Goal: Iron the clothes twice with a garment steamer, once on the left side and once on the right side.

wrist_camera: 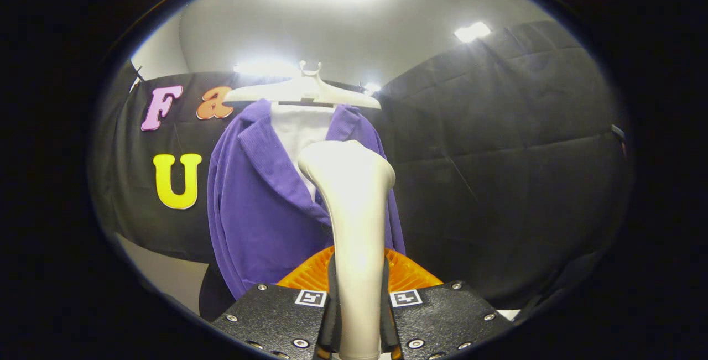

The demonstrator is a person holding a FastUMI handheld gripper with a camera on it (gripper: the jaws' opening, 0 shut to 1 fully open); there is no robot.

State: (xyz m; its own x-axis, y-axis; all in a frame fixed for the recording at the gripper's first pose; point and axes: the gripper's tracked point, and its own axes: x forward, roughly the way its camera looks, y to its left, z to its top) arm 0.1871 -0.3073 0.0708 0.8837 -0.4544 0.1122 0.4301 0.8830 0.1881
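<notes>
Gripper (358, 316): clamped on the steamer (354, 222) handle, both fingers pressing its sides.
Steamer: upright between the fingers, head raised in front of the jacket (260, 205).
Jacket: purple, on a white hanger (301, 92), just beyond the steamer, against the booth wall.
Shirt (298, 128): white, inside the jacket collar.

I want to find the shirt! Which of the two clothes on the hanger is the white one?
The inner garment, showing between the lapels of the purple jacket under the hanger. The fingers grip the steamer.
</notes>
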